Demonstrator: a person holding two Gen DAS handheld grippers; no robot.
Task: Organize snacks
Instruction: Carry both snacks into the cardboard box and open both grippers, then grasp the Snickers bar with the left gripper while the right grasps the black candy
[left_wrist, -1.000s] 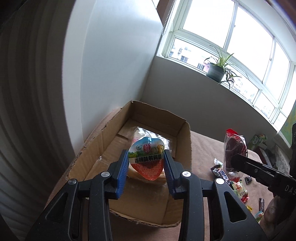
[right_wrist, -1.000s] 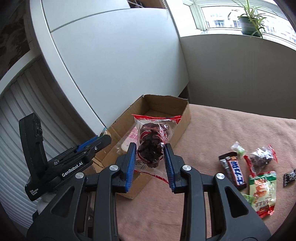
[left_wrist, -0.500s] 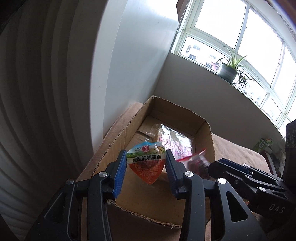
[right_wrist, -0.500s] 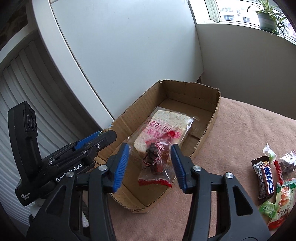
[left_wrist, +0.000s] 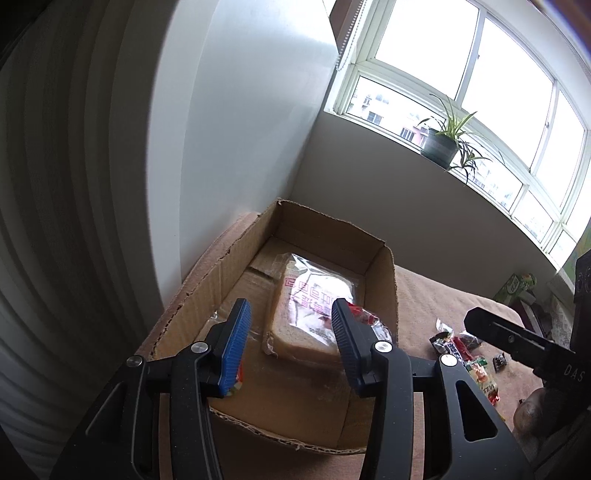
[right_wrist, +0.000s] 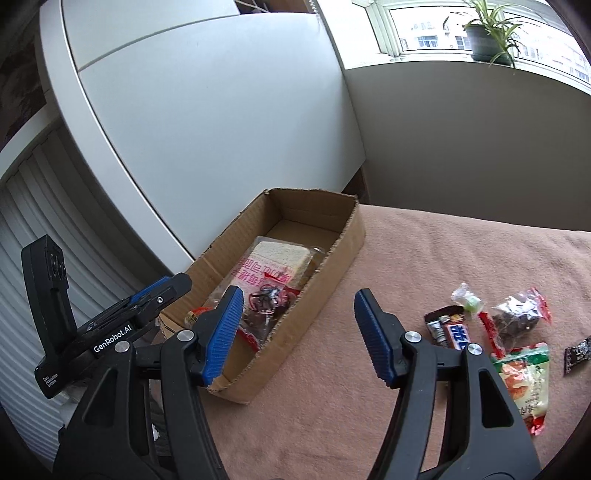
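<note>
Both drops done. Left tongs (left_wrist: 290, 341) opening, nothing between the pads now; a second ago clamped on the heart-shaped egg snack, now only a sliver of colourful wrapper (left_wrist: 236, 386) peeking below the left pad, low in the near corner of the cardboard box (left_wrist: 384, 291). Right tongs (right_wrist: 295, 334) opening too, empty, and pulled back over the box's near right edge; dark-fruit bag with red trim (right_wrist: 266, 304), held a second ago, now lying in the box against the bread packet (right_wrist: 275, 264). So three snacks boxed. Remaining pile still on the brown cloth of the table (right_wrist: 424, 251), well right of the box: chocolate bar (right_wrist: 448, 330), second dark-fruit bag (right_wrist: 519, 314), green-and-red pouch (right_wrist: 526, 380), small green candy (right_wrist: 467, 299), black sachet (right_wrist: 578, 352). Next up, probably: swing right for another pick.
</note>
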